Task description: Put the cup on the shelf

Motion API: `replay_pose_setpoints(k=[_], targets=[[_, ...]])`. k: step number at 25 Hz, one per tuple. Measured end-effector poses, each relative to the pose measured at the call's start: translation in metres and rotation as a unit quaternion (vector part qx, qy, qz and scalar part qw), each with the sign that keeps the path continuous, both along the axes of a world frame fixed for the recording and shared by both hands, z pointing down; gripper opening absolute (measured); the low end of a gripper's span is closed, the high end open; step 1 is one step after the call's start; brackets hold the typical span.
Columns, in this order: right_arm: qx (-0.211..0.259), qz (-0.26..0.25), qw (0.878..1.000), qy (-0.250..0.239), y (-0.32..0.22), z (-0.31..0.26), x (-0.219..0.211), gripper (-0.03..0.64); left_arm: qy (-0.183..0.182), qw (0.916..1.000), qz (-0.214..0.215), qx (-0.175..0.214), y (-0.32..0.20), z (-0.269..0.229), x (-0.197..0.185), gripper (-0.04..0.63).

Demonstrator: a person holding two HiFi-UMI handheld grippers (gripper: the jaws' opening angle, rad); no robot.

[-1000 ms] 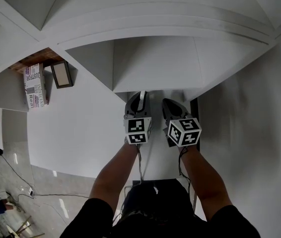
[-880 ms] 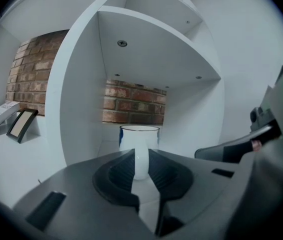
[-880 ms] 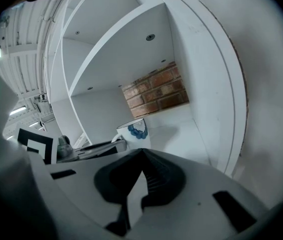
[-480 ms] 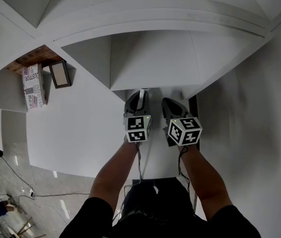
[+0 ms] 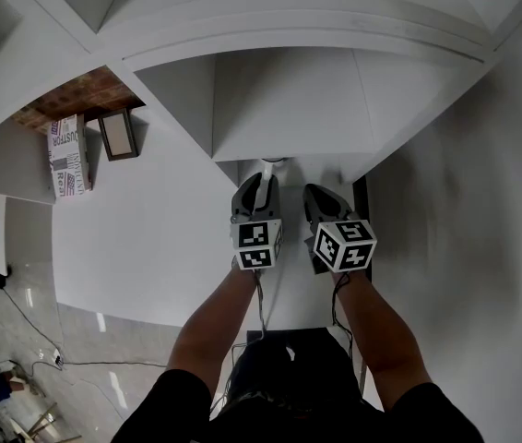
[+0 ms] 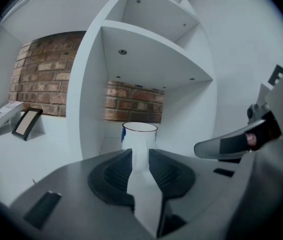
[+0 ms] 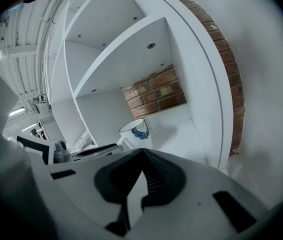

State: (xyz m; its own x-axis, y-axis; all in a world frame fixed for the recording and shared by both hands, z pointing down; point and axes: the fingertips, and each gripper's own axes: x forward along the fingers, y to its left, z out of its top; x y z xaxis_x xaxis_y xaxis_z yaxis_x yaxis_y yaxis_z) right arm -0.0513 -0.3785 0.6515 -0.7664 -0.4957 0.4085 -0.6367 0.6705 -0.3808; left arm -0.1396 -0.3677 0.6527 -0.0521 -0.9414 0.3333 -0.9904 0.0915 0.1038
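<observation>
A white cup (image 6: 139, 136) with a blue pattern (image 7: 136, 130) stands upright in the white shelf compartment (image 5: 289, 100); I cannot tell whether its base rests on the board. My left gripper (image 6: 140, 154) is shut on the cup's handle, a white strip between its jaws. In the head view only the cup's rim (image 5: 273, 162) peeks out past the left gripper (image 5: 259, 181). Close to its right, my right gripper (image 5: 321, 197) is shut and holds nothing. The right gripper (image 7: 140, 154) has its tips touching, short of the cup.
A brick back wall (image 6: 134, 103) closes the compartment. A white upright divider (image 6: 89, 99) stands to its left. In the left compartment lie a small picture frame (image 5: 116, 137) and a printed box (image 5: 65, 155). Cables lie on the floor (image 5: 21, 340) at lower left.
Both grippers have edged slightly forward toward the compartment. The cup's rim now shows beyond the left gripper in the head view.
</observation>
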Motion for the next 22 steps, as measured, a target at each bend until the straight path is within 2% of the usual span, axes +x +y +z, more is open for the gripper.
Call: replay_pose_setpoints(k=[7, 10, 18, 22], targets=[[0.005, -0.003, 1.000, 0.004, 0.019, -0.012, 0.008, 0.000, -0.004, 0.9997, -0.023, 0.006, 0.038, -0.017, 0.000, 0.089], [0.014, -0.008, 1.000, 0.002, 0.031, -0.028, 0.015, 0.000, -0.005, 0.9995, -0.028, 0.010, 0.060, -0.035, 0.007, 0.038], [0.076, -0.038, 0.996, 0.013, 0.076, -0.099, 0.039, 0.000, 0.009, 0.9991, -0.039, 0.009, 0.129, -0.100, 0.034, 0.006], [0.087, -0.052, 0.995, 0.015, 0.101, -0.119, 0.042, 0.000, 0.004, 0.9992, -0.038, 0.010, 0.159, -0.123, 0.036, 0.005]])
